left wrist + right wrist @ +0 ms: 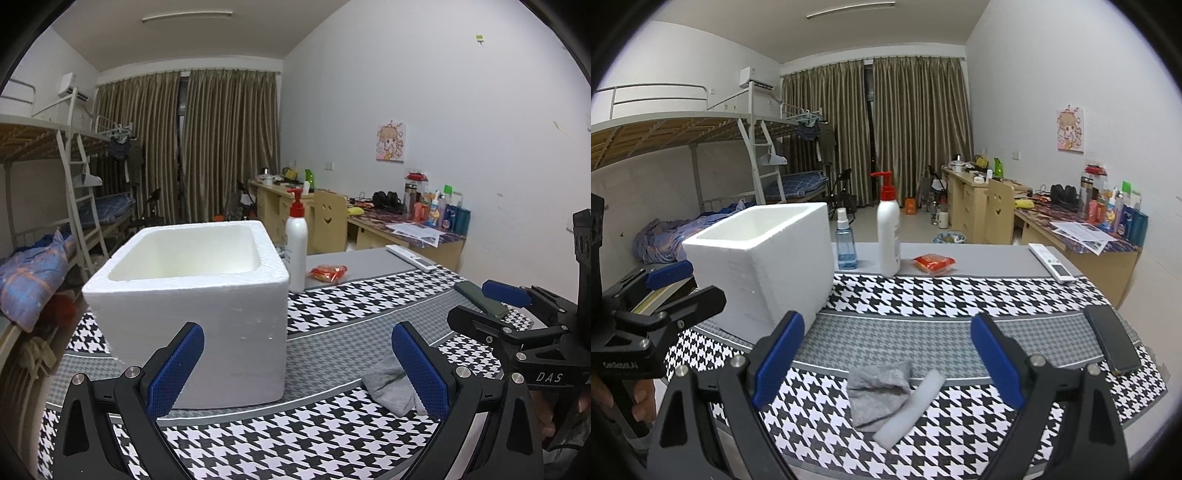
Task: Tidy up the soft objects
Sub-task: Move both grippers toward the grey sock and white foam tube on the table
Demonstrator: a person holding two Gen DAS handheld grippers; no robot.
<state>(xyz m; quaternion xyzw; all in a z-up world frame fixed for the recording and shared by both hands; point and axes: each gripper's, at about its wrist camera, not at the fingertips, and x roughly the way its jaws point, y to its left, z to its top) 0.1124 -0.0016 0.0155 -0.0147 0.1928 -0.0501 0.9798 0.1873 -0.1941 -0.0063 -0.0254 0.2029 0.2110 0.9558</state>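
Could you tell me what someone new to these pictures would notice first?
The big white foam box stands open and looks empty on the left of the houndstooth tablecloth. A crumpled grey cloth lies near the front edge, between the open right gripper's fingers. A red-capped pump bottle stands behind the box.
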